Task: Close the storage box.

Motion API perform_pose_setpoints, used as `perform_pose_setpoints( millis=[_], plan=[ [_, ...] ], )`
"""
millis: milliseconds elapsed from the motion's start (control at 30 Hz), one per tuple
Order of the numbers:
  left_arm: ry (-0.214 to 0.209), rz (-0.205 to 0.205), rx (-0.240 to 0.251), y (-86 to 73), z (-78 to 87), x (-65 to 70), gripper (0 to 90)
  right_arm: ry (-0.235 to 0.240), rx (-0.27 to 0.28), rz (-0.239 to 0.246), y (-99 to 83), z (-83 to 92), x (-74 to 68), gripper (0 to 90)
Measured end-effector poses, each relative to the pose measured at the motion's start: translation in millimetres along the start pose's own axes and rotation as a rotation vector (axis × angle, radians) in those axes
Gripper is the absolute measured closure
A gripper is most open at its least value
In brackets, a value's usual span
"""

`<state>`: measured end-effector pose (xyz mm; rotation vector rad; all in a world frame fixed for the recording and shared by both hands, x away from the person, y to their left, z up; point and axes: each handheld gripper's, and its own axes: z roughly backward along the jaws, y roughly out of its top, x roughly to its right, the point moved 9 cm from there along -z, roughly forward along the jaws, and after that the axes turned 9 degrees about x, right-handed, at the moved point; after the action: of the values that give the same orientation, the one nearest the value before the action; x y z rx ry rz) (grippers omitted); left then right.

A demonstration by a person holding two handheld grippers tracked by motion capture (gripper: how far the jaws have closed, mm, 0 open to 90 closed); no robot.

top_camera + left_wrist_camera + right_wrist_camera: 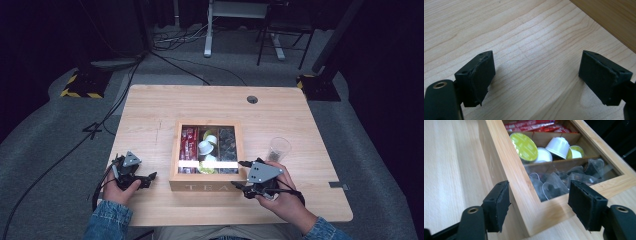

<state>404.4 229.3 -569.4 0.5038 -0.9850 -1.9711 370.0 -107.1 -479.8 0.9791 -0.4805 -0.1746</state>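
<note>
Two hand-held grippers flank a wooden tea box on the worktop.

From the high view, the tea box (207, 155) sits mid-worktop (150, 110), its glass lid showing three compartments: red sachets (188, 142), white and green capsules (206, 146), and dark clear-wrapped pouches (227, 142). An empty plastic cup (278, 149) stands just right of it. The left hand-held gripper (145, 180) rests near the box's left wall, the right hand-held gripper (240, 175) at its near right corner. In the left gripper view its jaws stand wide over bare wood, holding nothing. In the right gripper view the jaws straddle the box's corner (534, 217) without pressing, probably lined up to grip the lid frame.
</note>
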Motion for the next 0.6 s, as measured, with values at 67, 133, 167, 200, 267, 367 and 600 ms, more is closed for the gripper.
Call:
perform_pose_setpoints(
  millis=[67,133,167,200,267,367,600],
  plan=[
    [0.000,0.000,0.000,0.0,0.0,0.0,14.0,0.009,0.004,-0.031,-1.8,0.0,-0.2,34.4],
    [0.000,0.001,0.000,0.0,0.0,0.0,14.0,0.014,0.009,-0.052,-3.0,0.2,0.7,33.7],
    [0.000,0.000,0.000,0.0,0.0,0.0,14.0,0.019,0.015,-0.069,-2.8,0.5,0.9,33.3],
    [0.000,0.001,0.001,0.0,-0.1,0.0,14.0,0.024,0.023,-0.083,-2.2,0.9,1.5,32.9],
    [0.000,0.000,0.000,0.0,0.0,-0.1,14.0,0.030,0.043,-0.115,0.4,2.9,3.8,32.2],
    [0.000,0.000,0.000,0.0,0.1,-0.1,14.0,0.037,0.079,-0.173,5.6,9.3,11.0,30.6],
    [-0.001,0.001,-0.001,-2.0,2.8,-0.3,14.8,0.024,0.119,-0.269,6.5,32.9,35.7,20.5]
  ],
)
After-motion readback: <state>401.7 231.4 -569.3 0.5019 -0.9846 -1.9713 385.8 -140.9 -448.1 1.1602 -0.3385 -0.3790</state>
